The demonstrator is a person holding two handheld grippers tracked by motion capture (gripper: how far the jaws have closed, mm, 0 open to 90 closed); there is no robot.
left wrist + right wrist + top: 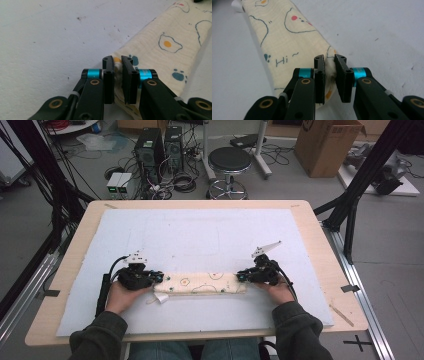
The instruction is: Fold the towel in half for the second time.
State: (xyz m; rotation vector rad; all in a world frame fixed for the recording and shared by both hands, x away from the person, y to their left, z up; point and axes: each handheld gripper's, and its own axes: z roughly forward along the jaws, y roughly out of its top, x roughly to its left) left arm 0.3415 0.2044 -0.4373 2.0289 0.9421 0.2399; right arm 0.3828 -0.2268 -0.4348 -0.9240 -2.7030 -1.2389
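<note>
A cream cloth printed with fried eggs and blue outlines lies folded into a long strip near the front of the white mat. My left gripper pinches the strip's left end. In the left gripper view the left gripper has its jaws pressed on a bunched edge of the cloth. My right gripper holds the right end. The right gripper view shows the right gripper with a fold of the cloth squeezed between the pads.
The mat covers a wooden table. A white tag sticks out under the cloth's left end. Beyond the table stand a round stool, computer towers, tangled cables and a cardboard box.
</note>
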